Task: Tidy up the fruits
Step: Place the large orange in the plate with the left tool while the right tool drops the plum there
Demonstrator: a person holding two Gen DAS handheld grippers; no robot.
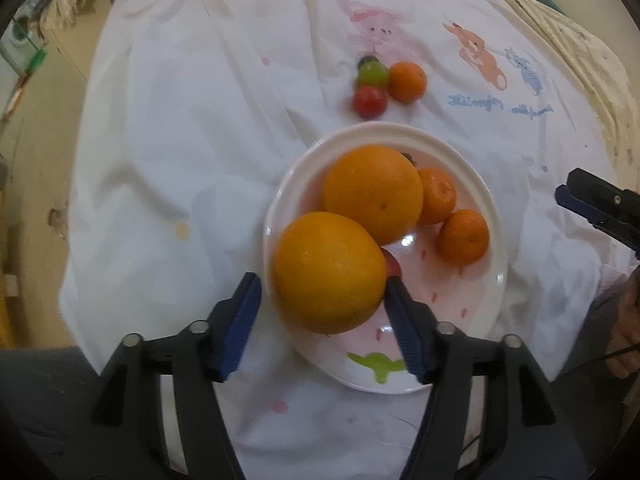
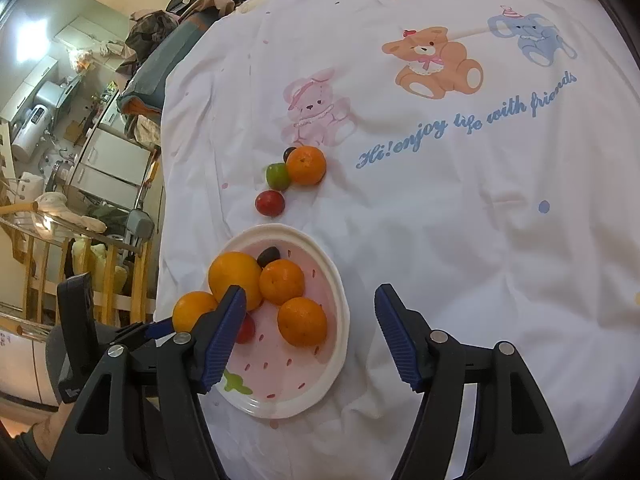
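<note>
A white strawberry-print plate point(image 1: 476, 200) point(image 2: 336, 280) lies on the white sheet. It holds a big orange point(image 1: 374, 192) point(image 2: 235, 276), two mandarins point(image 1: 463, 236) point(image 2: 303, 321), a small red fruit point(image 2: 246, 330) and a dark one point(image 2: 269, 255). My left gripper point(image 1: 322, 292) is open around a second big orange point(image 1: 330, 272) point(image 2: 192, 314) at the plate's near-left rim; the pads stand slightly off it. My right gripper point(image 2: 310, 300) is open and empty, above the plate's right side; it also shows in the left wrist view point(image 1: 600, 208). Beyond the plate lie a mandarin point(image 1: 407, 82) point(image 2: 306, 165), a green fruit point(image 1: 373, 74) point(image 2: 278, 176), a red fruit point(image 1: 370, 102) point(image 2: 270, 203) and a dark fruit point(image 2: 289, 154).
The sheet point(image 2: 460, 220) with cartoon animals and blue lettering covers a bed. Its left edge drops to the floor point(image 1: 36, 168). A wooden railing point(image 2: 36, 276), cabinets and clutter point(image 2: 108, 156) stand beyond that edge.
</note>
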